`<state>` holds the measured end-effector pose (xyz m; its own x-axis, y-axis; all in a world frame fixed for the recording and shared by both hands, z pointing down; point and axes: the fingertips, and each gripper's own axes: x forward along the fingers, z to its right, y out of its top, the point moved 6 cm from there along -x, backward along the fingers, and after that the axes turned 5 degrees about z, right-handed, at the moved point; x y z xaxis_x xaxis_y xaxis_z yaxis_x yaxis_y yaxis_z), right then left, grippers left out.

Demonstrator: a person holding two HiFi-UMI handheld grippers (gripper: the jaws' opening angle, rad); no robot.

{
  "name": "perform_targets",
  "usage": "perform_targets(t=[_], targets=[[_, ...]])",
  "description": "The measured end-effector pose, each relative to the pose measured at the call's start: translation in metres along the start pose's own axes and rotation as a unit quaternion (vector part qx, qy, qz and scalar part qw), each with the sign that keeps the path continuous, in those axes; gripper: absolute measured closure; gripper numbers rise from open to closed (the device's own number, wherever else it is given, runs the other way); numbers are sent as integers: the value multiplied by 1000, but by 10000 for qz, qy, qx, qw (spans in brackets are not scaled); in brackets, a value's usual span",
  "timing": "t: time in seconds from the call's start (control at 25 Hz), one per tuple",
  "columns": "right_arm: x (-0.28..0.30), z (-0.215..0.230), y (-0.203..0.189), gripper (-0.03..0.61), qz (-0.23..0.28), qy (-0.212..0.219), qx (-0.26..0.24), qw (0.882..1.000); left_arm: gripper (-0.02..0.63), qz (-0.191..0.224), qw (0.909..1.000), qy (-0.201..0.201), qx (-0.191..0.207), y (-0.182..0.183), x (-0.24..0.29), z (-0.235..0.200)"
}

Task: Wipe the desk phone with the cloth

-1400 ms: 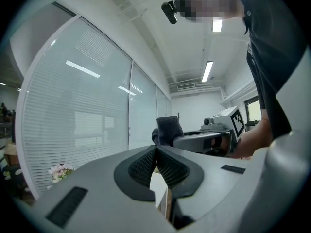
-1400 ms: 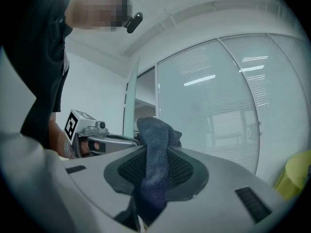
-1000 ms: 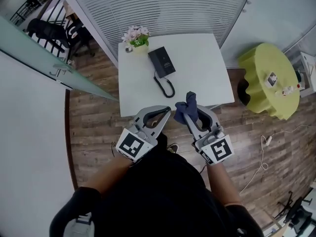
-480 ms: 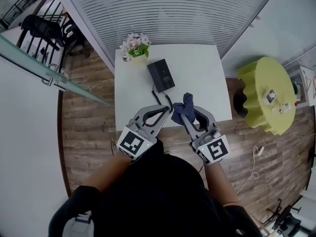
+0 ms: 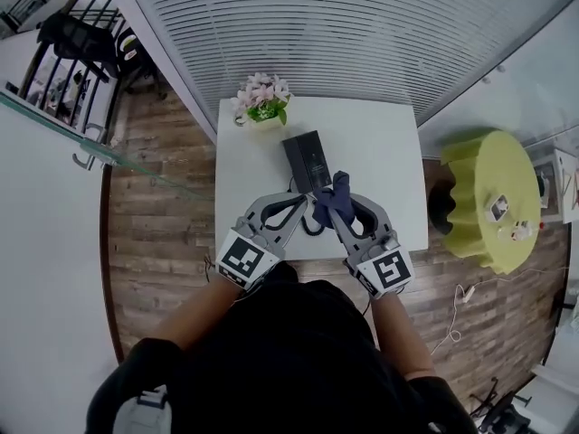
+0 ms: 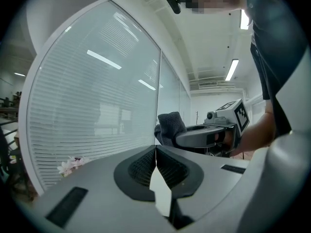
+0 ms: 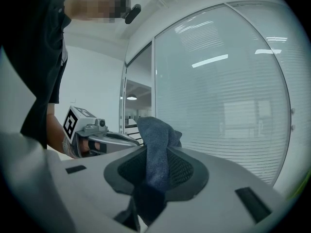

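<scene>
A black desk phone point(image 5: 308, 159) lies near the middle of the small white table point(image 5: 380, 152), its coiled cord trailing toward me. My right gripper point(image 5: 333, 202) is shut on a dark blue cloth point(image 5: 336, 193), which sticks up between its jaws just short of the phone; the same cloth point(image 7: 156, 152) fills the jaws in the right gripper view. My left gripper point(image 5: 306, 208) hovers beside it over the table's near edge, jaws closed together with nothing held. The left gripper view points up at the glass wall and shows the right gripper point(image 6: 167, 127) with the cloth point(image 6: 170, 125).
A pot of pink flowers point(image 5: 262, 98) stands at the table's far left corner, just behind the phone. A slatted glass wall point(image 5: 317, 34) runs behind the table. A yellow-green round stool point(image 5: 493, 197) with small items sits to the right on the wooden floor.
The table and phone have drawn closer beneath me; both grippers now reach over the table's near edge, with the cloth almost at the phone. Grip states are unchanged.
</scene>
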<state>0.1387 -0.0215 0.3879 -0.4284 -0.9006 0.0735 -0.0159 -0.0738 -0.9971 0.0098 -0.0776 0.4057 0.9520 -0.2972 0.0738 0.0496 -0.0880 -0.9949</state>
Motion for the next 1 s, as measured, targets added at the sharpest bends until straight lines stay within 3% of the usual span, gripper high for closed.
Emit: perform_targets(t=[0.24, 0.48, 0.72, 1.0], targets=[[34, 20, -14, 466, -236, 111, -174, 9995, 603, -138, 9992, 269, -264, -14, 8, -28], [75, 50, -39, 466, -501, 529, -580, 9957, 603, -354, 9952, 727, -554, -45, 25, -53], [119, 74, -79, 466, -871, 1070, -828, 9870, 603, -694, 9832, 1430, -898, -86, 42, -77], [165, 99, -124, 466, -1141, 1464, -1053, 9770, 603, -679, 9646, 2269, -1164, -118, 60, -114]])
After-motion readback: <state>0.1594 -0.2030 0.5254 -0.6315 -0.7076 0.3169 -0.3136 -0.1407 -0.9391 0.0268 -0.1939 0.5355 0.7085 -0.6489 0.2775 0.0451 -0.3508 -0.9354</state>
